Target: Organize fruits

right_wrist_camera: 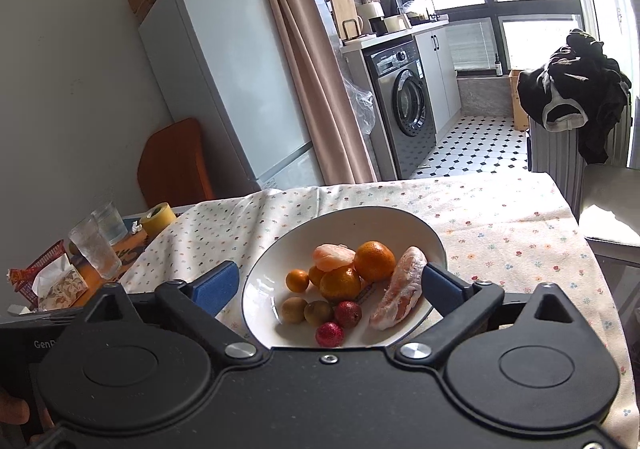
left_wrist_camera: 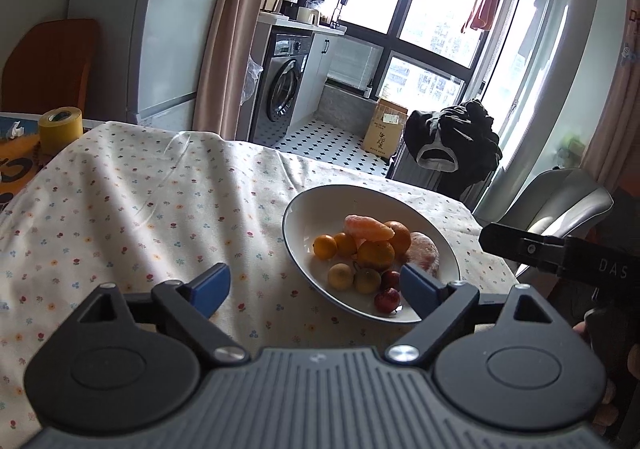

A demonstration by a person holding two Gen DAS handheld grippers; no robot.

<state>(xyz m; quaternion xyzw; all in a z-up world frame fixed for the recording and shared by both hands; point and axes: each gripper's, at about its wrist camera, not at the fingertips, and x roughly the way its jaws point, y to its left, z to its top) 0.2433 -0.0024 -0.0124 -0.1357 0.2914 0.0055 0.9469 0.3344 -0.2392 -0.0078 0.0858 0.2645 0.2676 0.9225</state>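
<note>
A white bowl with a dark rim sits on the floral tablecloth and holds mixed fruit. Inside lie several oranges, two peeled pomelo segments, two brownish round fruits and two small red fruits. My left gripper hangs open just left of the bowl's near rim, with nothing between its blue pads. My right gripper is open too, its fingers straddling the bowl's near side above the fruit.
The tablecloth spreads left of the bowl. A yellow tape roll, two glasses and a tissue pack sit at the table's left end. A grey chair stands to the right; a fridge and washing machine are behind.
</note>
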